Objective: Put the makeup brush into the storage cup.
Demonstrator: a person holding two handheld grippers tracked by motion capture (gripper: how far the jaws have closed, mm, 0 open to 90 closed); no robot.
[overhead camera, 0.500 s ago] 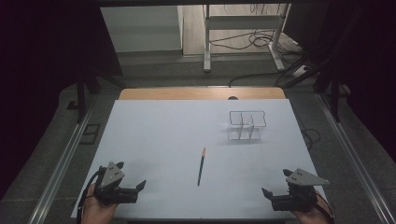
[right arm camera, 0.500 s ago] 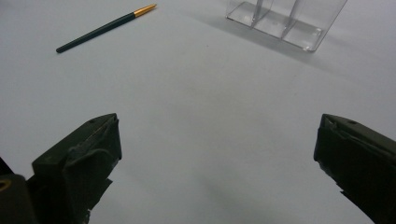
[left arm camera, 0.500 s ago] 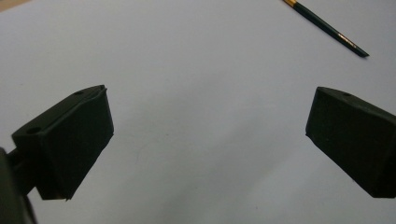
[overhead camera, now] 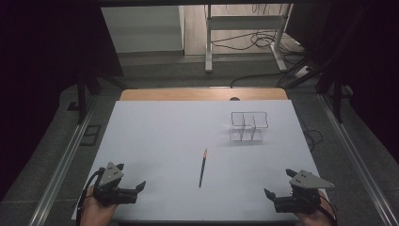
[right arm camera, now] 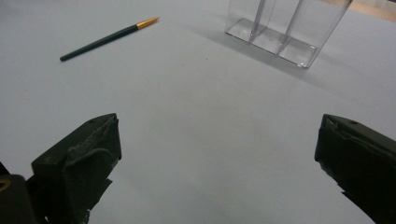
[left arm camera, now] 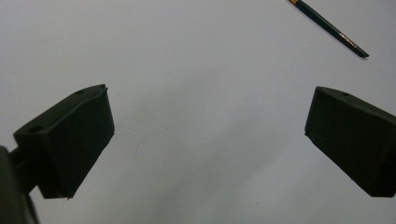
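The pen [overhead camera: 203, 168] lies flat on the bench [overhead camera: 160, 136], a little nearer the near edge than the far one and roughly midway between the left and right edges. Its long axis runs almost straight from near edge to far edge, leaning slightly toward the right. The gold-coloured end points to the far edge and toward the organiser; the dark end points back at the person. It is a thin, straight, round stick with a smooth, dark green barrel, and the gold section tapers and looks metallic. In the left gripper view, small markings show on the barrel near the dark end, too small to read; they may be print.

Beyond the pen and to its right, well apart from it, stands a clear organiser [overhead camera: 248, 126] toward the far right corner. It is box-shaped with thin, glossy, see-through walls, open on top, and split by upright partitions into compartments. It looks like hard plastic.

The bench top is a matt, pale, smooth sheet, with a strip of wood showing along the far edge.

The left gripper [overhead camera: 132, 178] sits near the near left corner and the right gripper [overhead camera: 277, 182] near the near right corner, each held in a hand. Both are released, their blocky black jaws spread wide with nothing between them.
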